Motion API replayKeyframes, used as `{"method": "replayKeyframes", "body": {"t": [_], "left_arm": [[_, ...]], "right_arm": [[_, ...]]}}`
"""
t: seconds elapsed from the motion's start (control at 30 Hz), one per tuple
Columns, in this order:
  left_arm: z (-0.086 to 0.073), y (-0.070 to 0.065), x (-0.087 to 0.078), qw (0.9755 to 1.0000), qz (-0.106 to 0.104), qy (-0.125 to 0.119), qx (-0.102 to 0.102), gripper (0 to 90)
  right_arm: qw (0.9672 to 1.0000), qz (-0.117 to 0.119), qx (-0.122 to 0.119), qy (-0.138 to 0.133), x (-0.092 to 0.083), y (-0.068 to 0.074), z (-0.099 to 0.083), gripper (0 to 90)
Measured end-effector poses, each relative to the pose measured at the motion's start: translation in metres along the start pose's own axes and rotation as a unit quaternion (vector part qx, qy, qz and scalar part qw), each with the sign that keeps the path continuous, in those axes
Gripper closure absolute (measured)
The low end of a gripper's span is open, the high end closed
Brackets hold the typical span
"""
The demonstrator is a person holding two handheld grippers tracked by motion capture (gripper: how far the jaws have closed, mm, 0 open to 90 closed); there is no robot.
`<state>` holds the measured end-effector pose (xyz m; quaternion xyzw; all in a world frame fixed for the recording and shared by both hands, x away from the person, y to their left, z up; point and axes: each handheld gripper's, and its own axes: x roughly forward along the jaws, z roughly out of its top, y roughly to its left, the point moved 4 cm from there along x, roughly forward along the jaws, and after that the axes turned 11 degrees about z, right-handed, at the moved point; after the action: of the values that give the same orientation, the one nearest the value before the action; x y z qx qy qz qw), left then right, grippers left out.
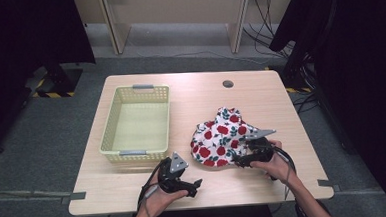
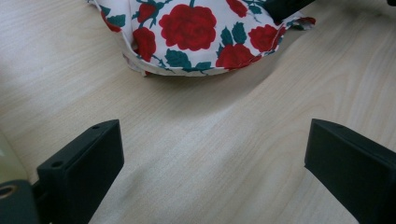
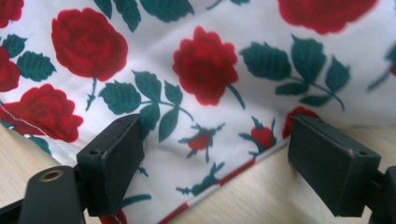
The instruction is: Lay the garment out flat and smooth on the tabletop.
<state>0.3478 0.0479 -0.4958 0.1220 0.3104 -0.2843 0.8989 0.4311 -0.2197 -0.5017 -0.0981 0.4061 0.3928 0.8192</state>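
Now the rose-printed cloth (image 1: 221,136) lies crumpled on the right half of the wooden worktop (image 1: 195,93), well apart from the yellow basket (image 1: 112,123) on the left half. At the cloth's near right edge sits the right tool (image 1: 240,161); in the right gripper view its jaws stand spread, one over the fabric and one over bare wood, with the red-trimmed hem (image 3: 219,179) between them and nothing pinched. Nearer the front edge, the left tool (image 1: 195,186) hovers just short of the cloth (image 2: 196,35), its jaws released and wide over bare wood.
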Motion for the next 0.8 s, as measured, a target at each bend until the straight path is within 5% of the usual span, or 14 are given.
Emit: {"method": "replayKeyframes", "body": {"t": [0.8], "left_arm": [[0.012, 0.001, 0.007, 0.9999, 0.006, -0.007, -0.007, 3.8]], "right_arm": [[0.9996, -0.018, 0.012, 0.018, -0.048, -0.014, -0.047, 19.1]]}}
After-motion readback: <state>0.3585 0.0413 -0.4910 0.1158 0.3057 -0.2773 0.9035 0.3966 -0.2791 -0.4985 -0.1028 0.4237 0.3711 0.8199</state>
